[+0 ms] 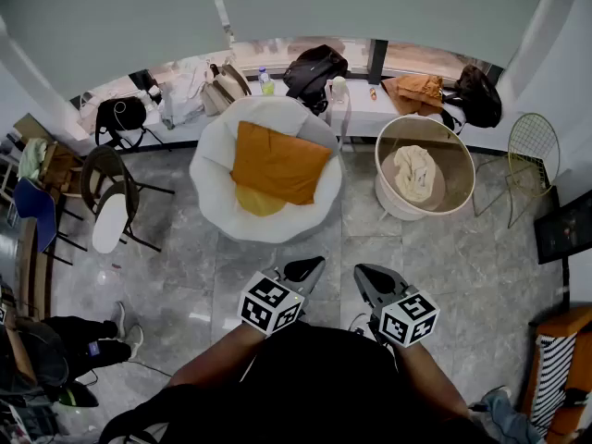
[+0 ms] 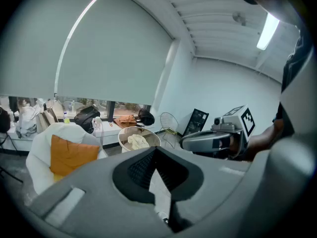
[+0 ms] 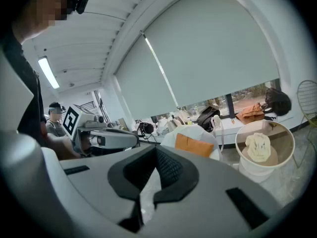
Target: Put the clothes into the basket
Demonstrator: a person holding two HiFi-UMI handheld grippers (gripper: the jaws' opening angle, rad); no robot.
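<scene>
Two grippers, head view: the left gripper (image 1: 313, 265) and the right gripper (image 1: 363, 273) sit side by side at 6 o'clock, near each other but apart, tips toward 12 o'clock.
Jaws, head view: each pair comes to a closed point with nothing in it.
Basket, head view: the round basket (image 1: 388, 195) stands on the floor at 1 o'clock from the grippers, well apart from them, with a cream cloth (image 1: 414, 172) lying inside.
Chair, head view: the white chair (image 1: 213, 192) is at 11 o'clock from the grippers, beside the basket; an orange cloth (image 1: 277, 163) is spread on its seat and a yellow cloth (image 1: 259, 202) shows under that cloth's near edge.
Surface, head view: the long surface (image 1: 365, 111) runs under the window at 12 o'clock and carries a black bag (image 1: 314, 67).
Jaws, left gripper view: the left gripper (image 2: 156, 149) has its pads met at the tips and is empty.
Clothes, left gripper view: orange cloth (image 2: 72, 155) at 9 o'clock, basket (image 2: 123, 142) with the cream cloth (image 2: 137, 141) at 11 o'clock, right gripper (image 2: 185, 143) at 3 o'clock.
Jaws, right gripper view: the right gripper (image 3: 156, 149) is fully closed on nothing.
Clothes, right gripper view: basket (image 3: 255, 171) with the cream cloth (image 3: 258, 145) at 3 o'clock, orange cloth (image 3: 194, 145) at 1 o'clock, left gripper (image 3: 132, 140) at 9 o'clock.
</scene>
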